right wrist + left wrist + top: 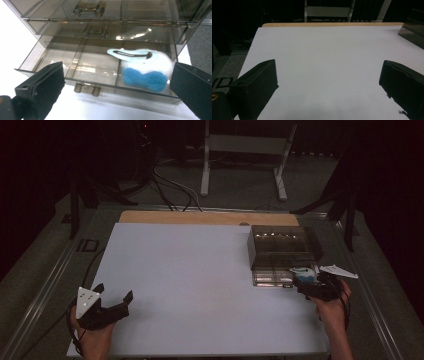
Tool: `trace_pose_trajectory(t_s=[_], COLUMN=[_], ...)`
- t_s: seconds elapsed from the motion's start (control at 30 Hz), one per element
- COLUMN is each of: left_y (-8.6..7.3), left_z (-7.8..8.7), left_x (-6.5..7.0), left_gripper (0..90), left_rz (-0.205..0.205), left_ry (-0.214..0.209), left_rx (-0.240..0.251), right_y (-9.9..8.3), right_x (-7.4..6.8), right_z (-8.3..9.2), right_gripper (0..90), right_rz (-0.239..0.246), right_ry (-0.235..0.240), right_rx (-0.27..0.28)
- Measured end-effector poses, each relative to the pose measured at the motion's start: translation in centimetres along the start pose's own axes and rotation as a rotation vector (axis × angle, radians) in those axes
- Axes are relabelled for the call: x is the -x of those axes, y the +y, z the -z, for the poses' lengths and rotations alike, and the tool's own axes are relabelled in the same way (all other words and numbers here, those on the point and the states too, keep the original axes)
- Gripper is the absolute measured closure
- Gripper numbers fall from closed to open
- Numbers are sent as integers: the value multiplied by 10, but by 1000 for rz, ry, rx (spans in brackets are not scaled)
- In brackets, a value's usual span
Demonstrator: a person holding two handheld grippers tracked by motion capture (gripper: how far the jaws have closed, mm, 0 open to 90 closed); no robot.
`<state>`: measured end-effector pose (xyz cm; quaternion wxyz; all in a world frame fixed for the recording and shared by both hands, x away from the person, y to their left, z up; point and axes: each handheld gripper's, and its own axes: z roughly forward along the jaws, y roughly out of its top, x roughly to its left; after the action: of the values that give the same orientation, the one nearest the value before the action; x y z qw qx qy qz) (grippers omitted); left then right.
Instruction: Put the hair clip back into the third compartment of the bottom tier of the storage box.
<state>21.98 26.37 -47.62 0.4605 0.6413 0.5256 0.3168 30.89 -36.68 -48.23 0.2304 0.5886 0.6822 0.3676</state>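
Hair clip of pale blue metal on a fluffy white-and-blue felt pad (pixel 142 71), lying in the right-hand compartment of the pulled-out bottom drawer (pixel 82 66).

Judging by its look, the clip is very light and soft on the fuzzy side, with a thin, stiff, probably slippery metal snap on top; it would be best pinched across the blue felt bow, where the pads can sink in, rather than on the bare metal. The smoky transparent plastic drawer chest (pixel 282 251) stands at the far right of the white bench (pixel 190 285). The right tool (pixel 117 87) hangs spread wide just in front of the drawer, gripping nothing. The left tool (pixel 114 294) rests well apart, jaws wide and empty.
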Motion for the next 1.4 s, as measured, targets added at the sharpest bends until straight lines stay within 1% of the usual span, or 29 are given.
trace_pose_trajectory(t_s=[0.27, 0.33, 0.47, 0.53, 1.03, 1.27, 1.3, 1.4], left_y=[0, 0, 0, 0, 0, 0, 0, 1], left_z=[0, 0, 0, 0, 1, 1, 1, 0], left_x=[-1, 0, 0, 0, 0, 0, 0, 0], left_gripper=[33, 33, 33, 33, 33, 33, 33, 33], left_rz=[0, 0, 2, 1, -1, -1, -2, -2], left_ry=[-2, -2, -2, -1, 0, 1, 1, 0], left_rx=[1, 1, 3, 2, 2, 2, 2, 2], right_y=[-3, -4, -5, -6, -9, -11, -11, -12], right_x=[-2, -3, -4, -5, -5, -8, -9, -9], right_z=[0, 0, 0, 0, 3, 4, 3, 3], right_gripper=[0, 0, 0, 0, 0, 0, 0, 0], right_rz=[11, 17, 28, 40, 28, 39, 49, 55], right_ry=[19, 31, 36, 28, 54, 76, 82, 93], right_rx=[-9, -14, -18, -25, -24, -34, -37, -45])
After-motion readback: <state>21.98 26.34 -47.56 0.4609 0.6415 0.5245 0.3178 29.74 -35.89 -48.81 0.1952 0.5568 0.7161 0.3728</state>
